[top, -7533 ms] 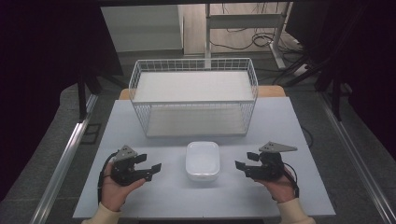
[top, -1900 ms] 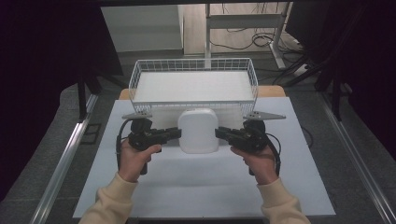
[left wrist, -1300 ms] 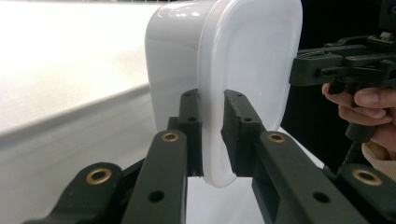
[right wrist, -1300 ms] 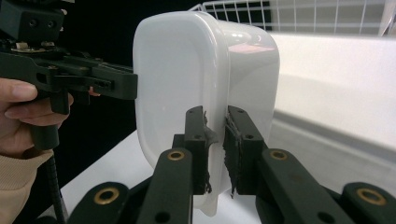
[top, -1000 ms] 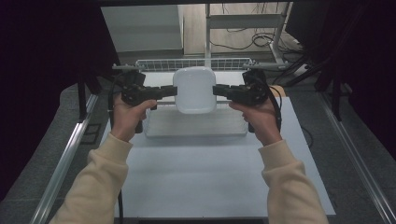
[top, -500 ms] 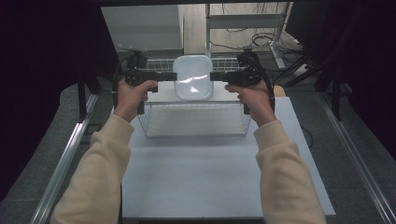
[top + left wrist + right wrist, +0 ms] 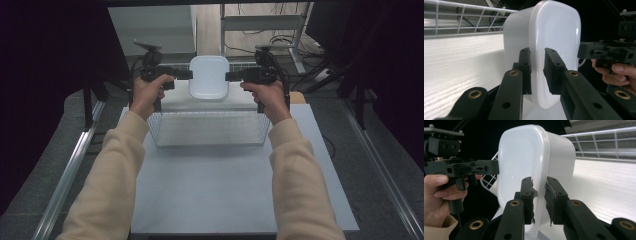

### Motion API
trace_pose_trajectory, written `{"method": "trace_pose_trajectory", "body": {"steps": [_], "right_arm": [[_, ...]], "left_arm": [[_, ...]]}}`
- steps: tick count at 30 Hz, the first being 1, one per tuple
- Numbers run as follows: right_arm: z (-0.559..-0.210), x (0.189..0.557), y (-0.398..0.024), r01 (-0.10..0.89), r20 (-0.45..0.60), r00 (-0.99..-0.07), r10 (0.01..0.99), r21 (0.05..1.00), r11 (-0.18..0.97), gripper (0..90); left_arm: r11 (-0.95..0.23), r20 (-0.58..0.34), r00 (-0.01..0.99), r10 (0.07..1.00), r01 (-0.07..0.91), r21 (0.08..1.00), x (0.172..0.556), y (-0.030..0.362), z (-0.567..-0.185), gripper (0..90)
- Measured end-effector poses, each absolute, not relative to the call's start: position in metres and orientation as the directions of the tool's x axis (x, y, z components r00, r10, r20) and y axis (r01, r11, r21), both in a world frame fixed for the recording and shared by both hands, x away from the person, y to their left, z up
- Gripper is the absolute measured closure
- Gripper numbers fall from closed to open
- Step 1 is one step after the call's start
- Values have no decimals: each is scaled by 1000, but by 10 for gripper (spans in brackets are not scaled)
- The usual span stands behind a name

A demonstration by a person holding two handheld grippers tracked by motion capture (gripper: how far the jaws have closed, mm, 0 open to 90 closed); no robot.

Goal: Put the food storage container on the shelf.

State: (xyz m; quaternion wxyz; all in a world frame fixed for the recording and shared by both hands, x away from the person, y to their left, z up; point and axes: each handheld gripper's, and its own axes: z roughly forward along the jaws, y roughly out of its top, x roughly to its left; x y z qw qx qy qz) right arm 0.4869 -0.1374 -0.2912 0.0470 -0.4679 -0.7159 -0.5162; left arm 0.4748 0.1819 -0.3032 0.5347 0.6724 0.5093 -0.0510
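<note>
A white plastic container (image 7: 208, 77) is tipped on edge over the far part of the wire basket (image 7: 207, 127), its broad flat face turned toward the person. My left gripper (image 7: 190, 75) grips its left rim and my right gripper (image 7: 227, 76) its right rim. In the left gripper view the jaws (image 7: 537, 67) straddle the container (image 7: 554, 32), with the right gripper (image 7: 604, 50) beyond. In the right gripper view the jaws (image 7: 539, 192) straddle the container (image 7: 524, 157), with the left gripper (image 7: 474, 168) beyond. Both pairs of jaws have just been opening slightly, the rim still between them.
The basket's wire wall (image 7: 461, 17) (image 7: 599, 137) rises behind the container, over a white floor. The grey table top (image 7: 215, 190) stretches toward the person. Metal rails (image 7: 70, 170) run along both sides, and a shelf frame with cables (image 7: 260, 30) stands behind.
Both hands have carried the container from the table up and away over the basket. In the last half second it went a little farther back and slightly lower.
</note>
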Motion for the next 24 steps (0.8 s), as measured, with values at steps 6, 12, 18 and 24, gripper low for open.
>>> {"method": "trace_pose_trajectory", "body": {"steps": [6,12,18,24], "right_arm": [[-301,503,-136,766,603,-496,625,643,-12,680],[-313,514,-137,799,667,-453,591,598,-62,645],[-309,509,-135,767,627,-474,619,639,-60,478],[-294,486,-139,665,532,-576,621,747,-23,360]], "left_arm": [[155,-706,420,570,789,595,493,187,-318,732],[171,-736,402,545,806,567,498,190,-327,694],[166,-676,433,597,757,632,489,187,-319,498],[101,-563,501,657,682,725,463,189,-303,361]]}}
